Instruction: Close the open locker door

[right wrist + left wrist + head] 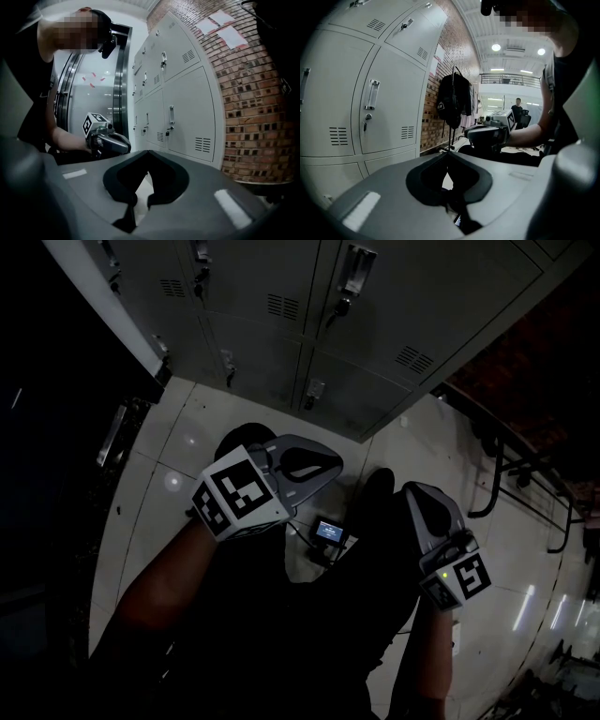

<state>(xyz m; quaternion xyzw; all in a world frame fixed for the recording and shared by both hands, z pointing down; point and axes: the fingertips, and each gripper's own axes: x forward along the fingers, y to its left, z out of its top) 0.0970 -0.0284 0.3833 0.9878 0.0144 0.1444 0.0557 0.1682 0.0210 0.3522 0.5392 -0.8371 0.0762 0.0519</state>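
Note:
A row of grey lockers (356, 343) runs across the top of the head view, each door with a handle and vents. A pale panel edge (103, 306) juts out from the row at the upper left; it may be the open door. The locker doors in the left gripper view (370, 103) and in the right gripper view (183, 112) look closed. My left gripper (328, 465) (447, 154) is shut and empty, held low in front of the lockers. My right gripper (417, 493) (149, 152) is shut too, with nothing in it, to the right and apart from the lockers.
A brick wall (253, 93) ends the locker row on the right. A black bag (452, 101) hangs on a rack beside it. A black railing (511, 474) stands at the right, over a pale tiled floor (178, 465). A small lit screen (330, 531) hangs at my waist.

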